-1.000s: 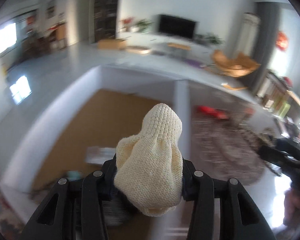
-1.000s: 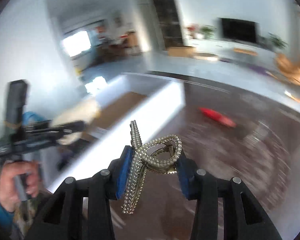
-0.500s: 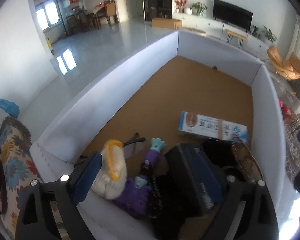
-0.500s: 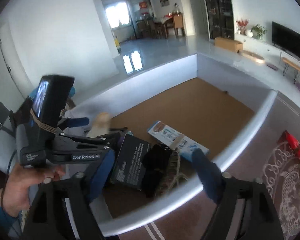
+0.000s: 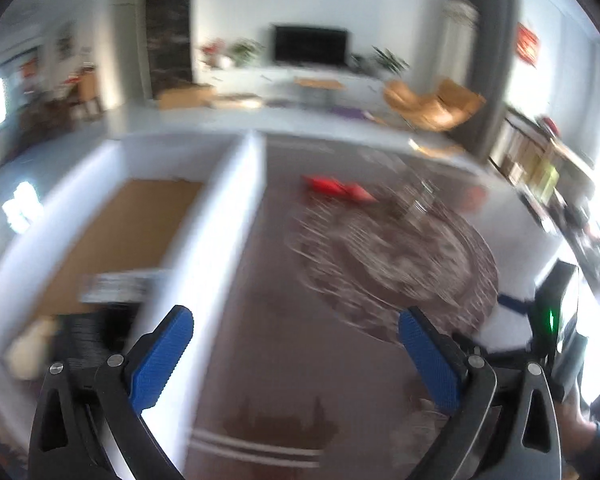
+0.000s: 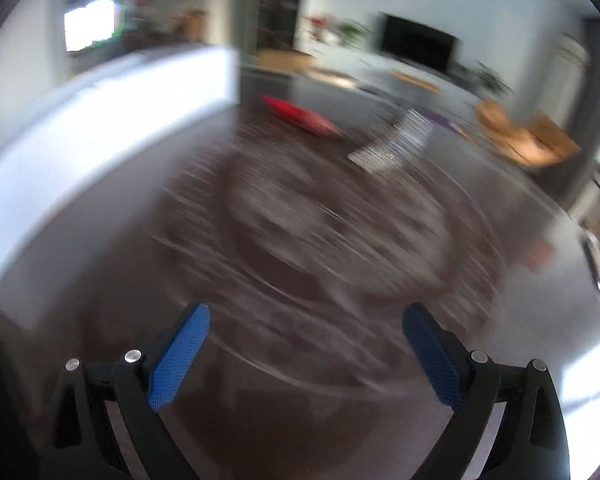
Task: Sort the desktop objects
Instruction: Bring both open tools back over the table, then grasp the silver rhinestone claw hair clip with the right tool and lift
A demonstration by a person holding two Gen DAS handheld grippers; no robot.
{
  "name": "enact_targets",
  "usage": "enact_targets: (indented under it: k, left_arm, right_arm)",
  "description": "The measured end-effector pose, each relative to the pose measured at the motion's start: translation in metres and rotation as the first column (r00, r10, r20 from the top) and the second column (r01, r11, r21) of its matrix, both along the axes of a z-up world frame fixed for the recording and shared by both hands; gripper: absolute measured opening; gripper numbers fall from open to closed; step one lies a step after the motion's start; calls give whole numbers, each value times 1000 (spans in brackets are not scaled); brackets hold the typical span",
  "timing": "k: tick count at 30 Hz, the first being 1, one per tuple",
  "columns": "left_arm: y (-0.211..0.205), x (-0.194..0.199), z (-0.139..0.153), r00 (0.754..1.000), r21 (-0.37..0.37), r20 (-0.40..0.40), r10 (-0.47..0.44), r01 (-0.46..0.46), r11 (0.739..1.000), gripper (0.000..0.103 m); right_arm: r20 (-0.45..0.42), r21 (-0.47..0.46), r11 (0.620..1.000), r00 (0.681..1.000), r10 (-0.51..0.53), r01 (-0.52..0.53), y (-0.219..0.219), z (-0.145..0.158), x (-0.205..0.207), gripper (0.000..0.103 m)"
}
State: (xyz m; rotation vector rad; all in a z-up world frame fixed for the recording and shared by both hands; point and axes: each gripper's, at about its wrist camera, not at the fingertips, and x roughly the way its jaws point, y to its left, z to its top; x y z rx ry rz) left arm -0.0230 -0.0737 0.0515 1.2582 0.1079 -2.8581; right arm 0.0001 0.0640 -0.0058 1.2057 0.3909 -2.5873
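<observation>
No writing can be read anywhere at this moment — both views are smeared with motion. The left gripper [image 5: 295, 332] hangs over the dark brown tabletop [image 5: 283, 360] with its blue ribbed pads [image 5: 161, 360] spread far apart and opening wider, nothing between them. The right gripper [image 6: 306, 330] is the same: blue pads [image 6: 179, 356] wide, jaws opening, only blurred table [image 6: 259, 420] beneath.

To the left stands the white-walled box with a brown cardboard floor [image 5: 235, 216]. Inside its near corner lie a cream-coloured knitted item [image 5: 27, 348], a dark blurred object [image 5: 87, 340] beside it, and a flat pale-printed carton [image 5: 119, 286] further in. On the table, well apart from both grippers, sits a round patterned brown-and-cream mat [image 5: 392, 264], with a flat red object [image 5: 336, 190] at its far edge and a small clear, glinting item [image 5: 416, 196] near that — too blurred to name.

A second ago the left gripper clamped the cream knitted piece and the right one gripped a pearl-studded hair claw; half a second ago both were over the box, letting go, and the lettering "GenRobot.AI" showed on the left tool's side. Now both are empty and have swung from the box to above the mat. The knitted piece is in the box; the hair claw I cannot pick out.
</observation>
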Motion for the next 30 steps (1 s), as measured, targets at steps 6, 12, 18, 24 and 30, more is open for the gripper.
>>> enact_targets:
  k: [6,12,18,24,30]
  left_arm:
    - [41,-55,-89,987,-61,156,-46,56,997,103]
    - [34,-86,-119,985,-54,168,-50,60,997,103]
    - [33,-102,-120,989,-50,139,-42,50,997,103]
    - [33,-100,-121,990,-50,134,-43,50,998,103]
    - [33,-103,-124,990,-50,132,-41,48,998,103]
  right_arm:
    - [49,-62,991,992,-118,121,42,-9,-14,98]
    - [71,-64,988,988,-133,138,46,-12,-25,103]
    - [89,-88,985,986,-141,149,55,-16,-30,103]
    - [90,-87,985,986,-141,149,54,-15,-30,103]
    - [90,-87,985,986,-141,149,54,-15,-30,103]
